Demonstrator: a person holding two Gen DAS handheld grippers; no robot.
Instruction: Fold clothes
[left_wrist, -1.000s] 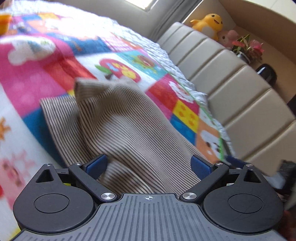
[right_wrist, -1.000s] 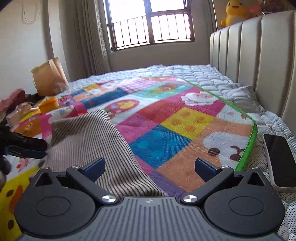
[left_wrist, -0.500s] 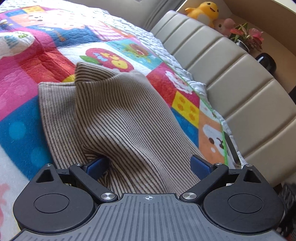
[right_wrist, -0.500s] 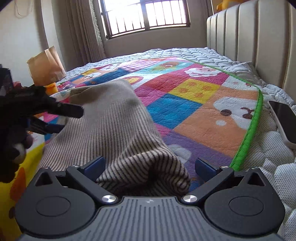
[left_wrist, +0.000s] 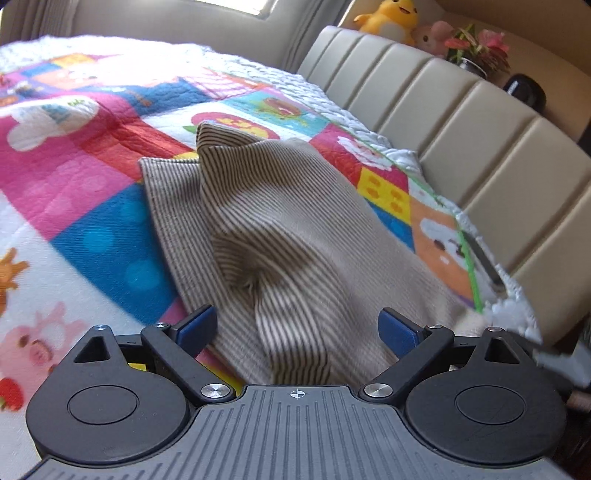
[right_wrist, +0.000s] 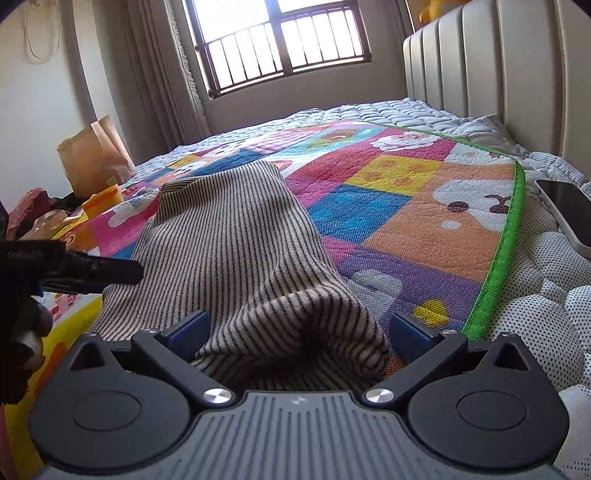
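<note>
Both grippers, left (left_wrist: 297, 326) and right (right_wrist: 297, 330), stand with jaws spread wide, the striped cloth (left_wrist: 280, 229) bunched between them on the quilt (left_wrist: 92, 192); closing now risks pinching only one layer, spoiling the fold.

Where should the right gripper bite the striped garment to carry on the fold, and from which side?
Take the rounded near fold of the striped garment, which bulges up between the right gripper and its open blue pads. Come straight in from the near edge, low along the quilt: the bunched hem stands off the surface there, while farther on the cloth lies flat.
</note>
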